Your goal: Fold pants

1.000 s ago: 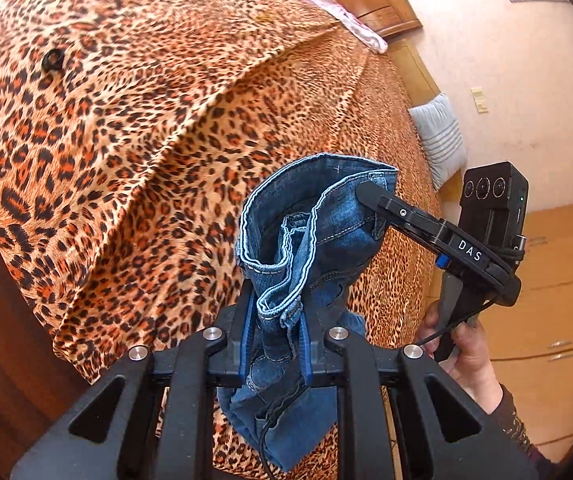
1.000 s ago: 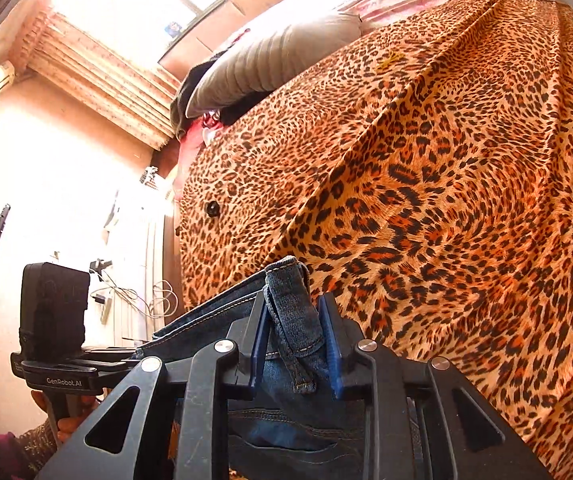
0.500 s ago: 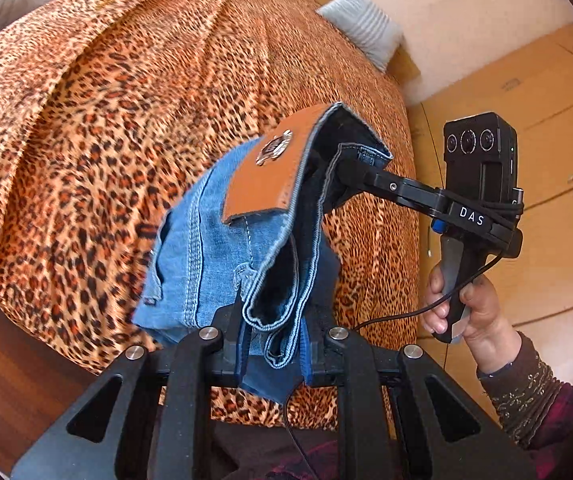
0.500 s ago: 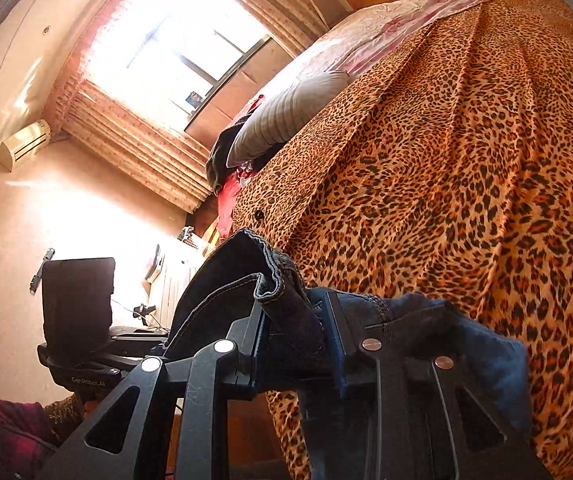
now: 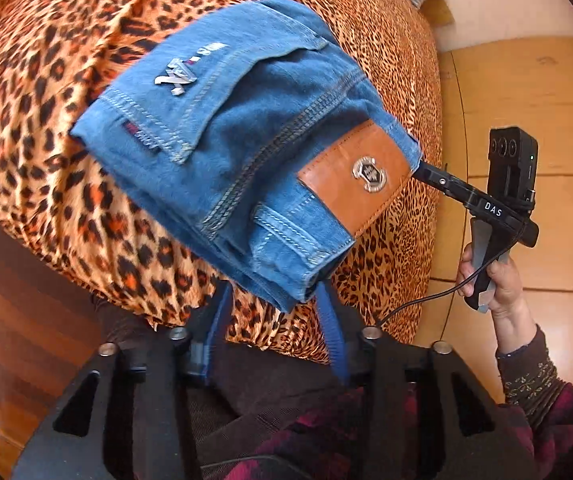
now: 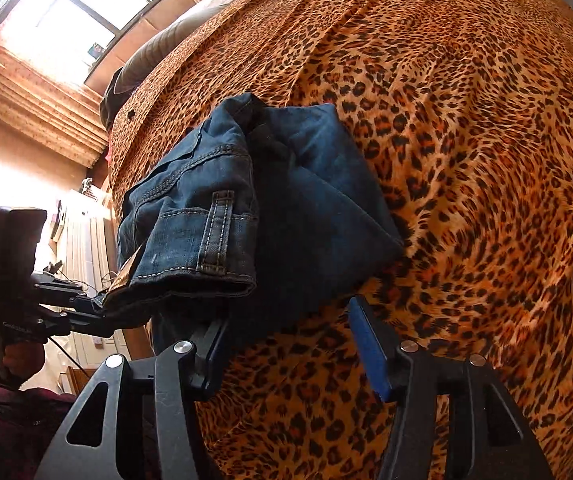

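Now folded jeans [image 5: 246,168], waistband [image 5: 310,240] gripperward

I read "DAS" in white capitals on the black body of my right gripper [image 5: 426,172], as seen from the left wrist view; the lettering sits on the bar below its camera block. On my left gripper [image 6: 98,308], seen from the right wrist view, a pale line of print runs along the black body, too small to read with certainty. The jeans [image 5: 242,152] carry a brown leather patch [image 5: 356,178] with a metal crest whose marking I cannot read, and a pale embroidered logo [image 5: 176,78] on the back pocket, blurred and illegible. No numbers or signs are readable elsewhere.
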### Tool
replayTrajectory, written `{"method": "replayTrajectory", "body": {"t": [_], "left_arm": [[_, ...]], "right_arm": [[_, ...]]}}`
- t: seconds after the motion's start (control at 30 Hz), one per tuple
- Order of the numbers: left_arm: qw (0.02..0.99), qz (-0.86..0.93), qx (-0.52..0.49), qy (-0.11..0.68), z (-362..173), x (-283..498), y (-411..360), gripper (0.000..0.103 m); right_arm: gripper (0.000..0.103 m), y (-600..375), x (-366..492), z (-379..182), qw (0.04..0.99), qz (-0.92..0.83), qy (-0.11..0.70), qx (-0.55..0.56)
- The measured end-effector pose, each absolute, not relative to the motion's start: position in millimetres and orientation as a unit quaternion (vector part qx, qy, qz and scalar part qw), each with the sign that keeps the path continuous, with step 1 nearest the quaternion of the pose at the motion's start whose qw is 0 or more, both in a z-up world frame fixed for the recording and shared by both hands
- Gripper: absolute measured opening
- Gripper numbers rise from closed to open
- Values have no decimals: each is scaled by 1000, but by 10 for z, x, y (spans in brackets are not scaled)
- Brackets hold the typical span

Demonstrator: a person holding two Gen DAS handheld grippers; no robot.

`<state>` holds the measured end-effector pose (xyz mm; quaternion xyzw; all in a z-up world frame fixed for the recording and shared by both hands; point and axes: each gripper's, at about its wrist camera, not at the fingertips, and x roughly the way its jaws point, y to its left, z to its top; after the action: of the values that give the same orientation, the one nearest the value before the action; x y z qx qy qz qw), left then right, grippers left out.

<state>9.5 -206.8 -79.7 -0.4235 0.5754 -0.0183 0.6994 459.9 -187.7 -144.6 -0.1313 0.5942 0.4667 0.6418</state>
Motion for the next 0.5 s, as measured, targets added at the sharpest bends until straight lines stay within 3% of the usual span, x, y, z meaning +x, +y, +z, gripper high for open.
{"method": "replayTrajectory", "body": {"t": [0.07,0.17,0.37,0.43,0.47,0.5], "left_arm": [[688,5,-473,551,-874,-2,-1892,65],[648,22,-559,517,-1084,-1,-1699,65],[629,57,-579,515,-1257,287,-1709,62],[636,74,-558,528,-1198,387,-1766,43],[639,80,-546,535,-1130,416,-1787,34],[643,76,-546,532,-1057,408,-1834,33]], "right_arm": [[70,-1931,4754,-1340,653,465,592,-83],[82,-1848,4936,-1360,639,476,604,-3],[82,-1373,4997,-1739,589,486,645,32],[66,-1199,4925,-1795,578,502,643,-1],[31,-1102,4868,-1784,571,510,643,-34],[22,-1061,4818,-1716,573,515,634,-56]]}}
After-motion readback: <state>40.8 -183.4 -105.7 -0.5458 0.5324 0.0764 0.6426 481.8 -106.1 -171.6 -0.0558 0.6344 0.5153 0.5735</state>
